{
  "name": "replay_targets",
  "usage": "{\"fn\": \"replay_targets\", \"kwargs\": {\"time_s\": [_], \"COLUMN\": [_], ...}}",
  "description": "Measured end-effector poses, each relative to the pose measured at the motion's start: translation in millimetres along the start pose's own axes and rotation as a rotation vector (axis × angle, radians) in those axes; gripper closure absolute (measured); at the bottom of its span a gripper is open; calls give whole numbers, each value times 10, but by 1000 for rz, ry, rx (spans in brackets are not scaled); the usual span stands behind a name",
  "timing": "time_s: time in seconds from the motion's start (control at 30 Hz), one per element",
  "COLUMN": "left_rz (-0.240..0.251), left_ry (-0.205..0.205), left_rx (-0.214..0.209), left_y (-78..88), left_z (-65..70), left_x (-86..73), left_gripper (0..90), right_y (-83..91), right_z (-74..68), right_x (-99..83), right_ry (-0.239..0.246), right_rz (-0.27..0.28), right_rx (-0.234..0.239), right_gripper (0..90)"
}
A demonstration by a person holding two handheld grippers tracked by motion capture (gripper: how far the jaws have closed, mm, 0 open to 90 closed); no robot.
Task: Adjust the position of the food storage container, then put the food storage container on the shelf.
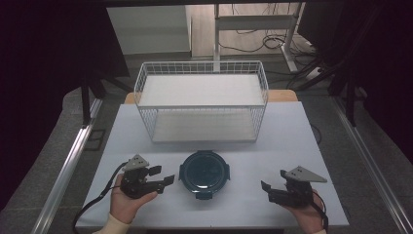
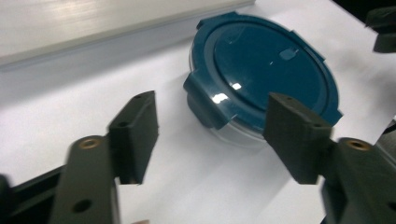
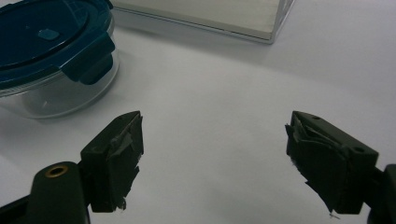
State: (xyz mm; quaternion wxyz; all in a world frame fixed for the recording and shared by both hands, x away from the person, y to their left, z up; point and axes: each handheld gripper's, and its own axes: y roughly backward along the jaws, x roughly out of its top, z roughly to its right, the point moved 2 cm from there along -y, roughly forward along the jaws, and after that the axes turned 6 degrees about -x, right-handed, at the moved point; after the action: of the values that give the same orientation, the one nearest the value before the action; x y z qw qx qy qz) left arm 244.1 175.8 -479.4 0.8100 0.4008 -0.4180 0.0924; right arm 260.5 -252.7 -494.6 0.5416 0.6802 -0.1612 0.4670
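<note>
Here, in the high view, a round container with a dark teal lid sits on the white desk, near the front edge and roughly midway across. At its 12 o'clock stands a white wire basket, apart from the container. The left tongs lie at the container's 9 o'clock, held in the person's left hand; their jaws point toward the container with a clear gap between them and nothing in it, and the tips stop just short of the lid's rim. The right tongs are at the container's 4 o'clock, well apart from it, held in the right hand, jaws spread and empty.

Next, in the left gripper view, the left tongs stand wide, both black jaws rising from the bottom edge with bare desk between them. The container lies ahead at about 1 o'clock; one clip tab of its lid faces the tongs, and the right-hand jaw overlaps the lid's near rim, though I cannot tell whether it touches. The clear wall under the lid shows at the near edge.

Finally, in the right gripper view, the right tongs are open wide over bare desk, holding nothing. The container sits at 10 o'clock, its clear body and a lid clip in sight, and the basket's lower edge runs along 12 o'clock.
</note>
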Motion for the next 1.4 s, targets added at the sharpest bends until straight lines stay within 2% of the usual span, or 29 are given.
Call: {"fn": "replay_targets", "kwargs": {"time_s": [0.2,0.3,0.43,0.57,0.7,0.73,0.87,0.97,1.2,1.4], "left_rz": [-25,-15,-13,-23,-30,-29,-11,-17,-19,-15], "left_ry": [14,33,43,52,68,78,133,150,193,267], "left_rx": [-33,-8,0,-1,-41,-58,-125,-132,-177,-224], "left_y": [-39,-17,-4,-35,-70,-78,-137,-176,-230,-331], "left_z": [0,-17,-36,-46,-47,-47,-36,-58,-135,-257], "left_x": [-5,5,11,4,10,15,48,56,125,204], "left_gripper": [279,223,203,189,189,190,195,193,191,190], "right_y": [-1,0,-1,-53,-120,-153,-212,-280,-450,-655], "right_z": [-28,-49,-83,-200,-332,-393,-477,-602,-751,-851], "right_x": [8,22,53,136,223,267,341,427,530,676], "right_ry": [8,10,5,-20,-34,-45,-62,-70,-112,-169], "right_rz": [8,9,14,18,3,-10,-21,-33,-75,-101], "right_rx": [16,13,36,91,147,176,204,240,274,291], "right_gripper": [185,179,176,176,176,169,156,132,105,96]}}
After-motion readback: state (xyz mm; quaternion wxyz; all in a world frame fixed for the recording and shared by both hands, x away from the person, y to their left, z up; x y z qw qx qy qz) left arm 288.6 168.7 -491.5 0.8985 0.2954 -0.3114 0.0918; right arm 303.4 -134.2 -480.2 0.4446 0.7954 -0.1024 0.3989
